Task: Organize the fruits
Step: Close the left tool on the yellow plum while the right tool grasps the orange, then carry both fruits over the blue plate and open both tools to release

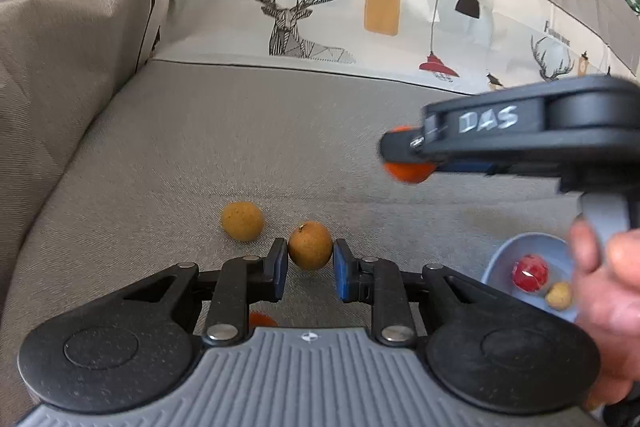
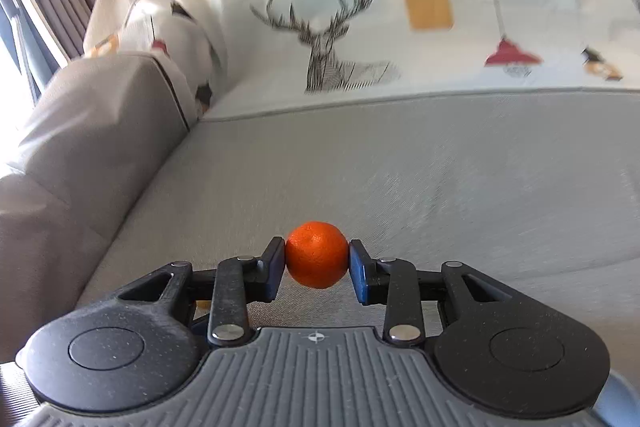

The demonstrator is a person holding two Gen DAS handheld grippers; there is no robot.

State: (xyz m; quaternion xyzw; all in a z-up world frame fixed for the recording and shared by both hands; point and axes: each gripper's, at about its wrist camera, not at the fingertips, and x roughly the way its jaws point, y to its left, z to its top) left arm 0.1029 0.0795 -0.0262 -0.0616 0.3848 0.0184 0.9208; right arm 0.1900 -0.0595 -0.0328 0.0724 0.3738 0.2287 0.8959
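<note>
My left gripper (image 1: pixel 310 263) is shut on a small brown longan-like fruit (image 1: pixel 310 245), both blue pads touching it, low over the grey sofa seat (image 1: pixel 200 147). A second brown fruit (image 1: pixel 242 221) lies on the seat just to its left. My right gripper (image 2: pixel 317 265) is shut on a small orange (image 2: pixel 317 254) and holds it above the seat; it also shows in the left wrist view (image 1: pixel 408 151), with the orange (image 1: pixel 410 173) partly hidden by its fingers. A blue bowl (image 1: pixel 504 259) at the right holds a red fruit (image 1: pixel 530 273) and a yellowish fruit (image 1: pixel 559 295).
An orange object (image 1: pixel 262 319) peeks out under my left gripper's body. A sofa armrest (image 1: pixel 60 39) rises at the left and a printed backrest cover (image 1: pixel 320 7) at the back. A hand (image 1: pixel 608 291) holds the right gripper beside the bowl.
</note>
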